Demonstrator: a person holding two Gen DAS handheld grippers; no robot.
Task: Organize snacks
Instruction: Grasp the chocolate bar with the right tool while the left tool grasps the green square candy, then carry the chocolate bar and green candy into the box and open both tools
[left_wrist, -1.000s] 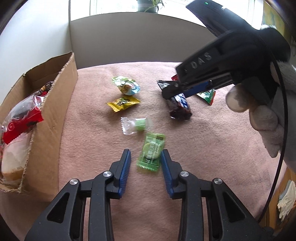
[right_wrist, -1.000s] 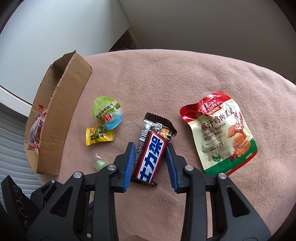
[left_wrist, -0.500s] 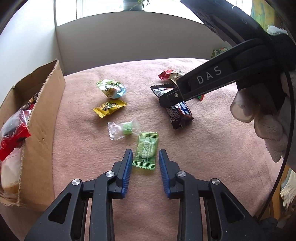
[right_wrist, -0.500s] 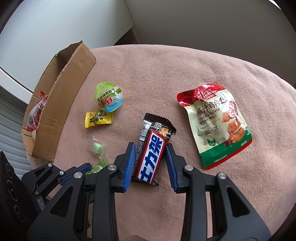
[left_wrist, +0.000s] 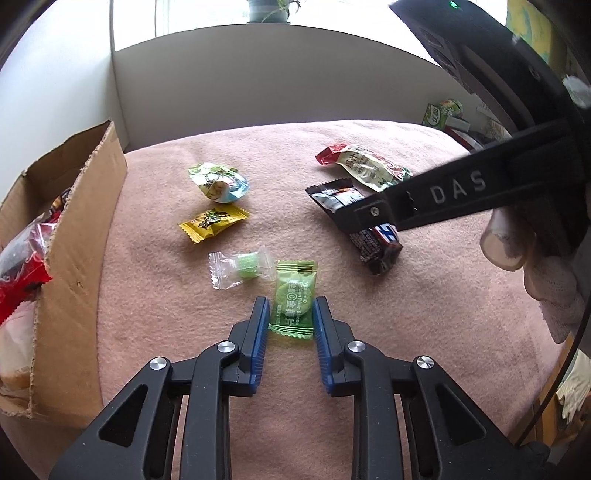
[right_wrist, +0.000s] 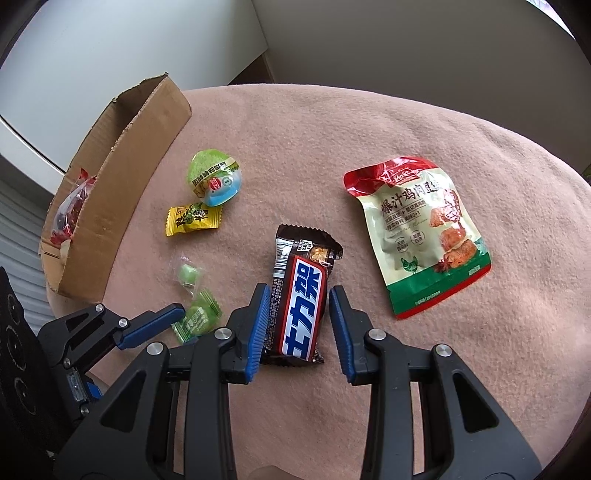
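Observation:
A flat green candy packet lies on the pink cloth between the blue pads of my left gripper. The jaws are closing and the pads sit at both of its long edges. The same green candy packet shows at the lower left in the right wrist view. My right gripper is shut on a brown chocolate bar with a blue and white label. The left pad is tight against the bar and the right pad is at its edge. The chocolate bar also shows under one of the right gripper's fingers.
An open cardboard box with red packets inside stands at the left. On the cloth lie a clear-wrapped green sweet, a yellow candy, a round green-and-blue pack and a red-and-green chicken pouch. A gloved hand holds the right gripper.
The left jaws have narrowed from well clear of the green packet to its edges. The right gripper keeps the same hold on the chocolate bar.

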